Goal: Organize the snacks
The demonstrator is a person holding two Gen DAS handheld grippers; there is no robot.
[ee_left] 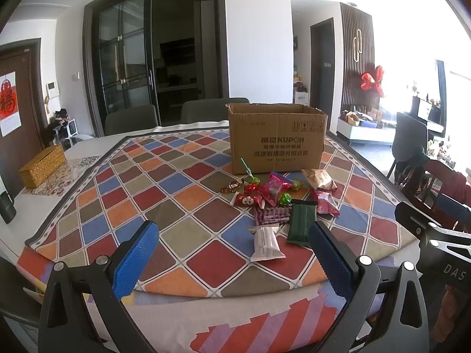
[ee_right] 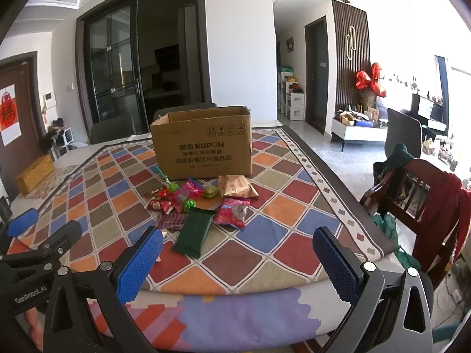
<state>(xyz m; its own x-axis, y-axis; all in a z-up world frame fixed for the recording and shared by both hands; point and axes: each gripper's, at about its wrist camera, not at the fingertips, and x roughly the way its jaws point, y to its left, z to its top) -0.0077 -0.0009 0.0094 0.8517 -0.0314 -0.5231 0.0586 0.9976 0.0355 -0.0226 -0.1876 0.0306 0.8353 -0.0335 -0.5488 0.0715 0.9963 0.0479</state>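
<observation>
Okay, I've got both claws, left gripper [ee_left: 232, 253] and right gripper [ee_right: 237, 253], spread wide and empty, with one cardboard box [ee_left: 278, 138] at twelve o'clock behind the snack pile [ee_left: 276, 203], three green lollipops among it.

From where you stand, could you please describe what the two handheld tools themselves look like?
Both look alike. The left tool has two blue finger pads with a dimpled grid texture, mounted on black triangular cut-out frames joined by silver rivets. The right tool matches it. White lettering reads "GenRobot.AI" on the left tool's body in the right wrist view, and "DAS" shows on the right tool's body in the left wrist view.
</observation>
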